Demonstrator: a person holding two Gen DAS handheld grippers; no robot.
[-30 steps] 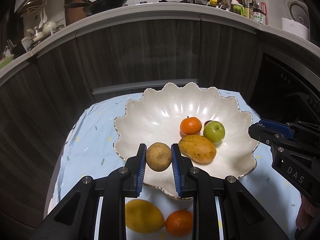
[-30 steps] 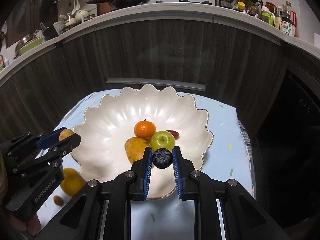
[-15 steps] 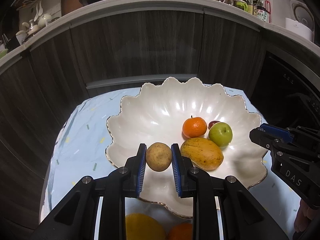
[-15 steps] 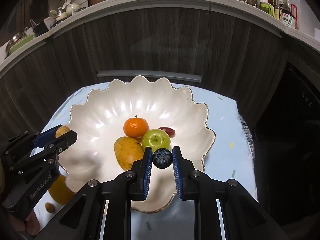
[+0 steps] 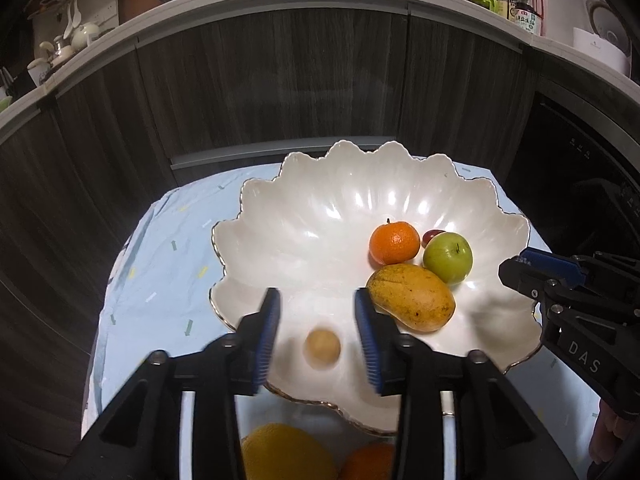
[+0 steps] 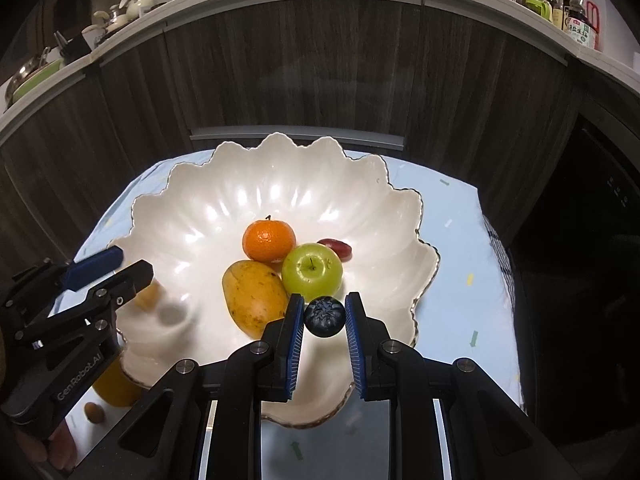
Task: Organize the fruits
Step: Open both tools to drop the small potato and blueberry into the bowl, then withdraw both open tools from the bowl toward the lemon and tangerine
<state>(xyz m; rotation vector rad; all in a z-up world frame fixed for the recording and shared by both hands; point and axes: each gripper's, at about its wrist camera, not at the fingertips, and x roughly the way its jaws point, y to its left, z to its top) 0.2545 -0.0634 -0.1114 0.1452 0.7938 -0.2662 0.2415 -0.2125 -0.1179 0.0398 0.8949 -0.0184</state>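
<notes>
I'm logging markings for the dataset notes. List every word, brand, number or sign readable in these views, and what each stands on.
"DAS": white letters on the black body of the right gripper, in the left wrist view.
"GenRobot.AI": on the black body of the left gripper, in the right wrist view.
Bottle label on the counter: print too small to read.
White appliance on the counter: dark mark, unreadable.

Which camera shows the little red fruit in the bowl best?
The right wrist view: the red fruit lies in plain sight behind the apple. In the left wrist view only a sliver peeks out between the orange and the apple.
</notes>
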